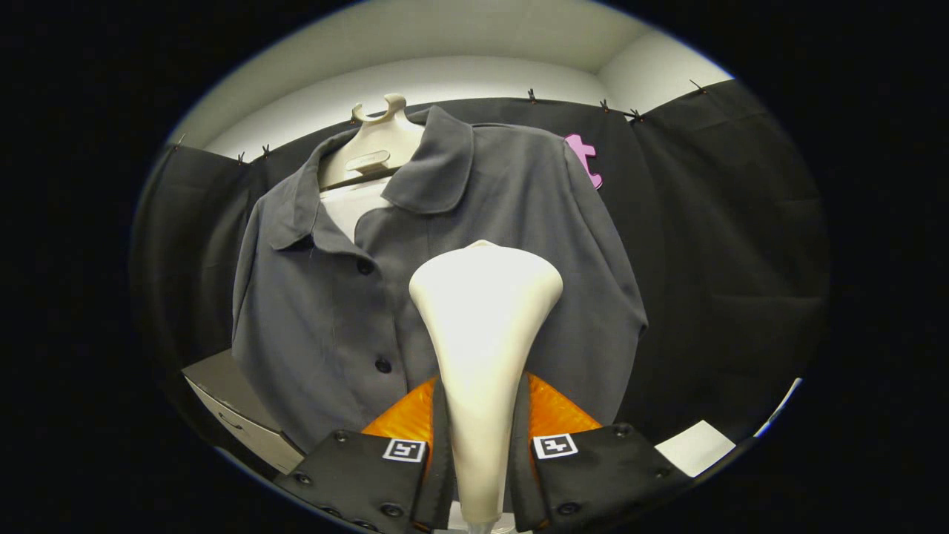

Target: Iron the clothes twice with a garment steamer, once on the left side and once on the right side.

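Gripping the cream garment steamer (483, 348) by its neck, your gripper (480, 445) has both fingers pressed against it, the steamer's wide head rising just beyond them. Its head is up against the grey shirt (326, 311), right of the button row. That shirt hangs buttoned on a cream hanger (379, 144), a cardboard box (237, 415) near its lower left.
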`<state>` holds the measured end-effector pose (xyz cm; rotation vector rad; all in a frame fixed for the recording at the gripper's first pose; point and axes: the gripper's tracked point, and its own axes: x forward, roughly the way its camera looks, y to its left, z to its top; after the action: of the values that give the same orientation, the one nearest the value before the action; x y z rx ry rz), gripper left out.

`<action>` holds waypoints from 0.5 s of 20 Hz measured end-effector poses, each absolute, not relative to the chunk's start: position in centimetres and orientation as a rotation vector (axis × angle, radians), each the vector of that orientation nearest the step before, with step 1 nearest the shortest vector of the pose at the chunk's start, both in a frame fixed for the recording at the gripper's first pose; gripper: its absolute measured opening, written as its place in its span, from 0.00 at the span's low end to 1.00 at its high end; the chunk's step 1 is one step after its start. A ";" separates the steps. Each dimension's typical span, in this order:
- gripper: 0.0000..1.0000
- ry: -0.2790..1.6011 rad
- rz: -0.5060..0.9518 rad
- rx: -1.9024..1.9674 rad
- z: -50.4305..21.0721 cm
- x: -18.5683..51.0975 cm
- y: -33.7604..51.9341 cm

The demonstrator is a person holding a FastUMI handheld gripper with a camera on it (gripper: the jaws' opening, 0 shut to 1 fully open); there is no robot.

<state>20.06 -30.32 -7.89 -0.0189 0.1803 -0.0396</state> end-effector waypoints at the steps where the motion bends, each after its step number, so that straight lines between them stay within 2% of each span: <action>1: 0.39 0.189 -0.039 -0.020 -8.5 19.9 -30.4; 10: 0.39 0.282 -0.064 0.008 -16.1 17.5 -31.2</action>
<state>17.50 -31.18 -16.10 0.0082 0.2822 -0.0643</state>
